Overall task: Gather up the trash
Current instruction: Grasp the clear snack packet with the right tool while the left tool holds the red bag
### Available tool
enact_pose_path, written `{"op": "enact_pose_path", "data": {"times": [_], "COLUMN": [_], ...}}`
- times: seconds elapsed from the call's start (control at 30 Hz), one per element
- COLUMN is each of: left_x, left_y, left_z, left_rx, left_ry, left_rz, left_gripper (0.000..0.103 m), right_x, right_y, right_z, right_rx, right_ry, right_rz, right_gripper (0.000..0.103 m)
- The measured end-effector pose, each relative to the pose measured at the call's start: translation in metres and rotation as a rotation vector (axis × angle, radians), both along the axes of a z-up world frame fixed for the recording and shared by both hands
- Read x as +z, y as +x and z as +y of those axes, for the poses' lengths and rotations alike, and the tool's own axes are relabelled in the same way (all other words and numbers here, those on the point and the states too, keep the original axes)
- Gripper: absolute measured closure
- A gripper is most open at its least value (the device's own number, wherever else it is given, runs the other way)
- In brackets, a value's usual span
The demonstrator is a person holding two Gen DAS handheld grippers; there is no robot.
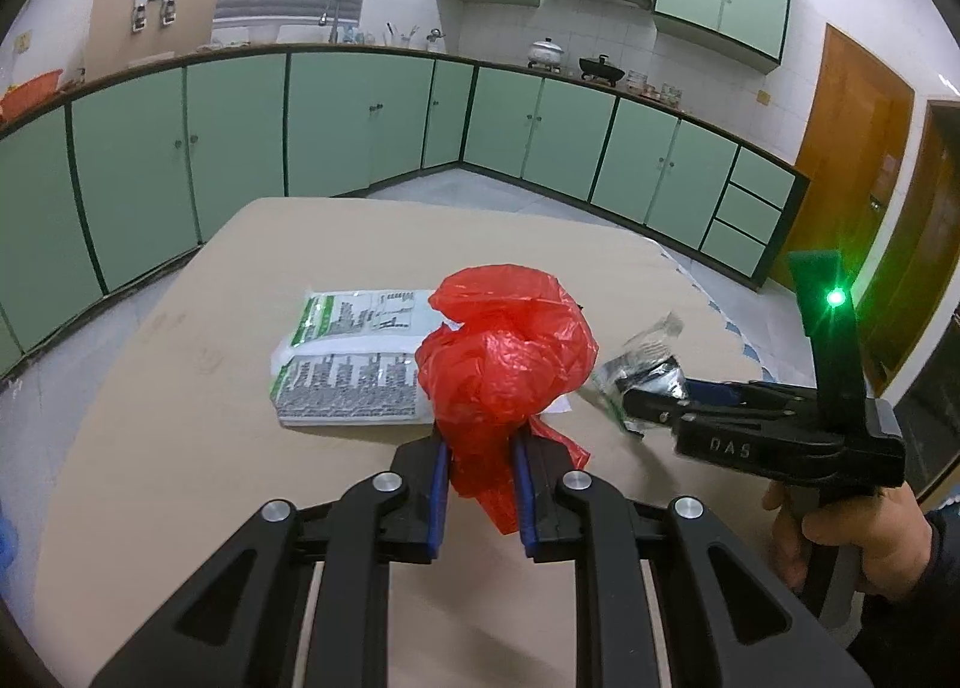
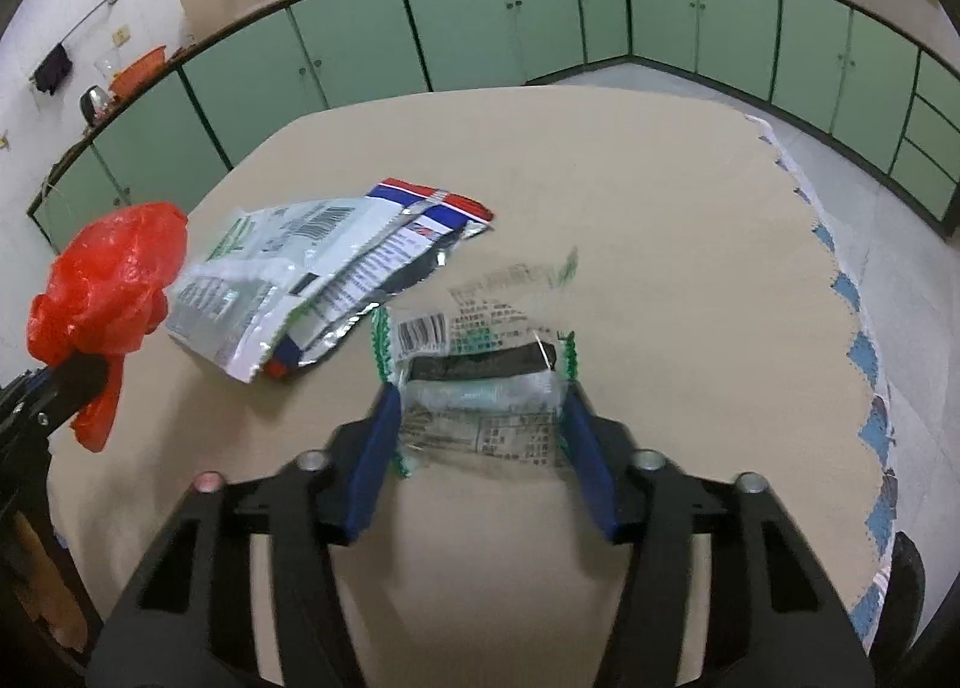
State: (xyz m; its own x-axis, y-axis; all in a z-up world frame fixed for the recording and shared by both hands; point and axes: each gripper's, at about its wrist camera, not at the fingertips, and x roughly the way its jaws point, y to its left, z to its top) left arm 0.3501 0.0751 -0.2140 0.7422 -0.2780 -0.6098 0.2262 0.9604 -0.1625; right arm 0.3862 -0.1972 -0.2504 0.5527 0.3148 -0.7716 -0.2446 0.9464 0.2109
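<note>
My left gripper (image 1: 480, 448) is shut on the neck of a crumpled red plastic bag (image 1: 504, 352), held just above the beige table (image 1: 180, 388). The bag (image 2: 108, 280) and that gripper (image 2: 78, 370) also show at the left edge of the right wrist view. My right gripper (image 2: 480, 418) is down on the table with a clear printed wrapper (image 2: 480, 388) between its blue pads (image 2: 384, 430). The pads touch the wrapper's two green-edged sides. From the left wrist view, the right gripper (image 1: 645, 406) pinches that wrapper (image 1: 648, 370) to the right of the bag.
A flat white-and-green pouch (image 1: 348, 358) lies behind the red bag, overlapping a red-white-blue packet (image 2: 420, 232). The table's right edge has a scalloped blue-and-white cloth border (image 2: 852, 292). A person's hand (image 1: 840, 532) grips the right tool. Green cabinets (image 1: 240, 136) line the walls.
</note>
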Motion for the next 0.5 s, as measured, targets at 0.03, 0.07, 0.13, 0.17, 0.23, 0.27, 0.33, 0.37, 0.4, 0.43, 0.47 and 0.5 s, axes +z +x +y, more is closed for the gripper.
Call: {"op": "enact_pose_path", "data": {"times": [0.03, 0.07, 0.13, 0.17, 0.23, 0.27, 0.33, 0.37, 0.4, 0.43, 0.47, 0.5], "left_x": [0.000, 0.000, 0.002, 0.004, 0.007, 0.010, 0.012, 0.012, 0.014, 0.016, 0.017, 0.019], "left_y": [-0.001, -0.002, -0.004, -0.006, -0.010, -0.012, -0.015, -0.017, -0.019, -0.021, -0.022, -0.024], "left_z": [0.001, 0.001, 0.001, 0.001, -0.002, -0.005, -0.008, -0.009, -0.015, -0.018, -0.021, -0.025], "left_rx": [0.003, 0.004, 0.003, 0.002, -0.002, -0.007, -0.022, -0.028, -0.039, -0.048, -0.055, -0.066], "left_ry": [-0.001, -0.001, 0.000, 0.000, -0.001, 0.001, 0.001, 0.003, 0.004, 0.004, 0.002, 0.002], "left_rz": [0.000, 0.000, -0.001, -0.005, -0.011, -0.013, -0.018, -0.021, -0.022, -0.024, -0.026, -0.029], "left_gripper": [0.085, 0.085, 0.085, 0.085, 0.085, 0.085, 0.085, 0.085, 0.085, 0.085, 0.085, 0.085], "right_x": [0.001, 0.003, 0.006, 0.009, 0.018, 0.023, 0.033, 0.039, 0.045, 0.049, 0.054, 0.058], "right_y": [-0.002, -0.004, -0.011, -0.014, -0.025, -0.029, -0.038, -0.044, -0.048, -0.051, -0.056, -0.061], "right_z": [0.000, 0.000, -0.003, -0.004, -0.011, -0.014, -0.020, -0.023, -0.028, -0.031, -0.036, -0.042], "right_rx": [0.000, 0.001, 0.004, 0.003, -0.004, -0.007, -0.011, -0.014, -0.020, -0.024, -0.029, -0.036], "right_ry": [-0.001, 0.003, 0.030, 0.041, 0.066, 0.070, 0.077, 0.079, 0.077, 0.077, 0.079, 0.079], "right_rz": [-0.001, -0.005, -0.002, -0.003, -0.015, -0.024, -0.039, -0.049, -0.062, -0.068, -0.075, -0.083], "right_gripper": [0.086, 0.086, 0.087, 0.087, 0.087, 0.087, 0.087, 0.087, 0.087, 0.087, 0.087, 0.087]}}
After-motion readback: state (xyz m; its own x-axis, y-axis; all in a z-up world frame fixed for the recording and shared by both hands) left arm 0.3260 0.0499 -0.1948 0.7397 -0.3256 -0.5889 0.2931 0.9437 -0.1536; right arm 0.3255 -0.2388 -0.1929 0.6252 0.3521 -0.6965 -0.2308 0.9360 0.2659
